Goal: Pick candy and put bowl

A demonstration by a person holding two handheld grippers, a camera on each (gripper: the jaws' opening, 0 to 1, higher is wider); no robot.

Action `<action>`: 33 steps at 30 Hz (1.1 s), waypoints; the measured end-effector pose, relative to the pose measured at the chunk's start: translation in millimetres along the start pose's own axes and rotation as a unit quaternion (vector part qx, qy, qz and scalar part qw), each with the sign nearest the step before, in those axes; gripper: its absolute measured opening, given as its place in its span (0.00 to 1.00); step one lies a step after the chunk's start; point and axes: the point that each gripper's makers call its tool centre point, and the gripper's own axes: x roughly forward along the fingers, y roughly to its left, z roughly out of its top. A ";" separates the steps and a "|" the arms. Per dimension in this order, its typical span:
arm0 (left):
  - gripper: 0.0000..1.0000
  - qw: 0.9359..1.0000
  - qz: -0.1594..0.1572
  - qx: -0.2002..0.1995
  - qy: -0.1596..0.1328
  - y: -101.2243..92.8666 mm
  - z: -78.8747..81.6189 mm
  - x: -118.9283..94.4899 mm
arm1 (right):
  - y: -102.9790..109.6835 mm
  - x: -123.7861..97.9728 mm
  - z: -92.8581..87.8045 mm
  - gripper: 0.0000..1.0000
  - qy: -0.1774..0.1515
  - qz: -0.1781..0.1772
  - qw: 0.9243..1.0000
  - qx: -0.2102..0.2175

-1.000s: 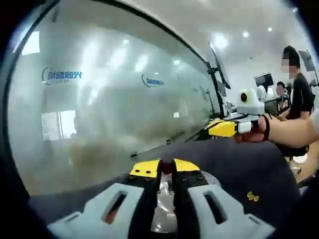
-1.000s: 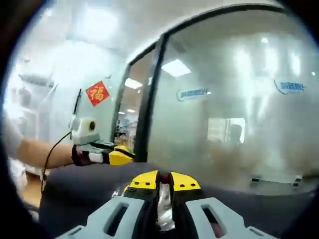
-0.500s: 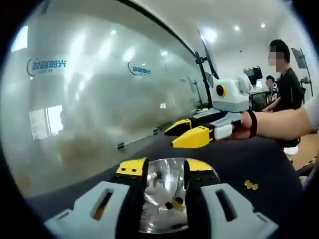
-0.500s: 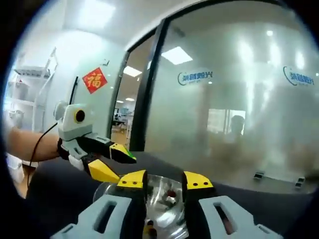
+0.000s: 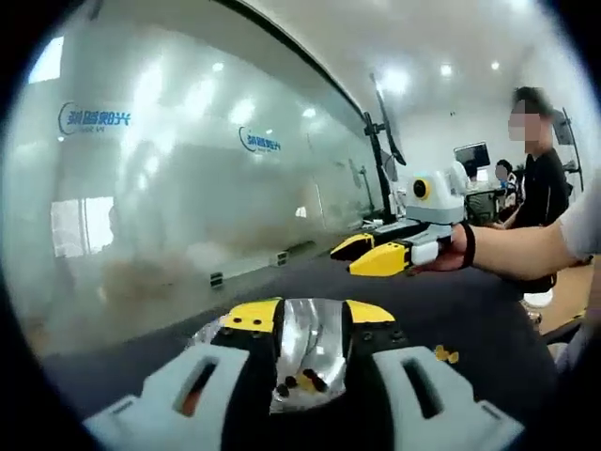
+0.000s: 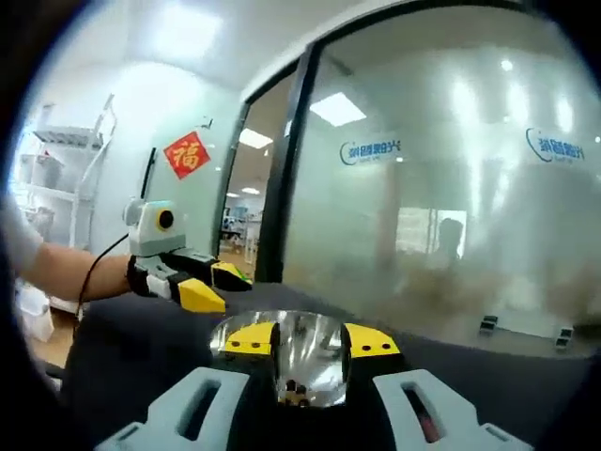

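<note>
My jaws hide much of the bowl [image 5: 310, 343] on the dark desk [image 5: 470, 310]. Left gripper [image 5: 310, 324] and right gripper [image 6: 299, 340] both have jaws apart, holding nothing. Small dark candy [image 5: 300, 381] lies in the bowl; yellow pieces [image 5: 441, 354] sit on the desk nearby.

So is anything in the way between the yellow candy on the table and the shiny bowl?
Nothing visible is. The yellow candy lies on bare dark table near the bowl. The left claw hangs open over the bowl, and the right claw is farther back, off that path.
</note>
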 end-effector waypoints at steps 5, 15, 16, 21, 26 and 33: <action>0.19 0.992 -0.104 -0.010 0.065 -78.2 -59.1 -73.1 | 24.2 -88.5 -72.7 0.19 0.070 0.026 0.997 -0.033; 0.19 0.984 -0.105 0.046 0.136 -88.8 -111.5 -73.5 | 48.1 -123.2 -105.1 0.15 0.111 0.083 0.990 0.002; 0.19 0.984 -0.107 0.043 0.136 -90.9 -112.4 -72.2 | 48.4 -121.7 -107.1 0.16 0.114 0.086 0.990 0.002; 0.19 0.983 -0.113 0.023 0.141 -89.7 -114.7 -63.5 | 51.4 -100.5 -123.6 0.16 0.153 0.112 0.982 -0.004; 0.19 0.982 -0.120 0.009 0.149 -89.4 -120.0 -42.3 | 63.6 -75.6 -127.5 0.16 0.164 0.148 0.975 0.007; 0.09 0.978 -0.147 0.007 0.151 -101.4 -120.6 -23.6 | 70.1 -57.8 -127.7 0.16 0.168 0.171 0.971 0.020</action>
